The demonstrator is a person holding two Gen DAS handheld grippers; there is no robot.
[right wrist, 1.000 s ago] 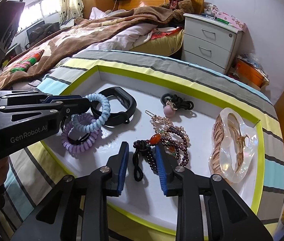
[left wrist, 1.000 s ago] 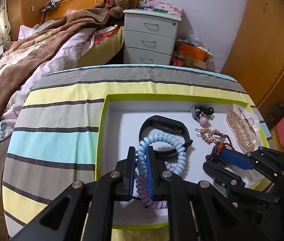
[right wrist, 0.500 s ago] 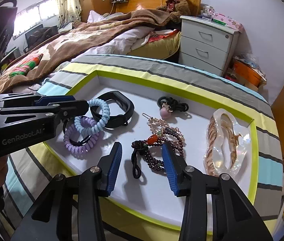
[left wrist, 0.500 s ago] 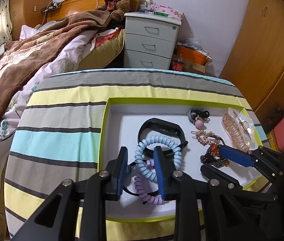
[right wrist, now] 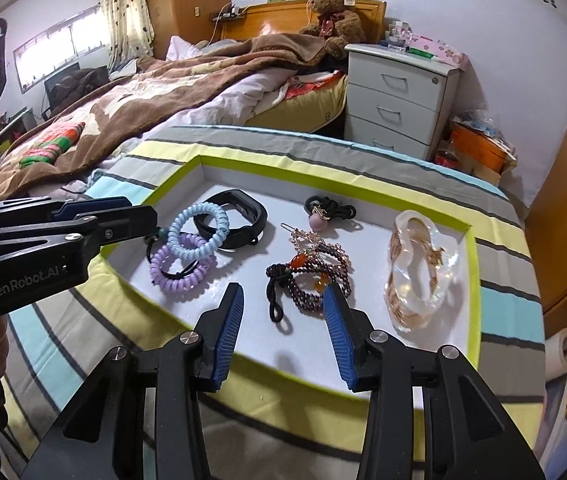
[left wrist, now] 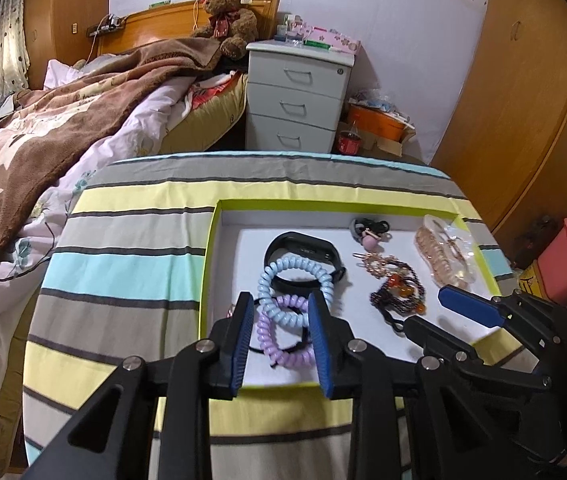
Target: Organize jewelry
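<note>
- Left gripper point(left wrist: 281, 334) is hanging wide, empty; coil ties point(left wrist: 287, 312) are lying just ahead between its fingers.
- Right gripper point(right wrist: 281, 330) is gaping wide, empty; bead bracelet point(right wrist: 307, 284) is sitting just ahead, nearer this side.

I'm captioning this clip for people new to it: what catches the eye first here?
The white tray with a lime-green rim on the striped cloth, scattered with jewelry. At its left a light-blue coil hair tie overlaps a purple one; right of centre lies a dark beaded bracelet. Both grippers, left and right, hover open.
</note>
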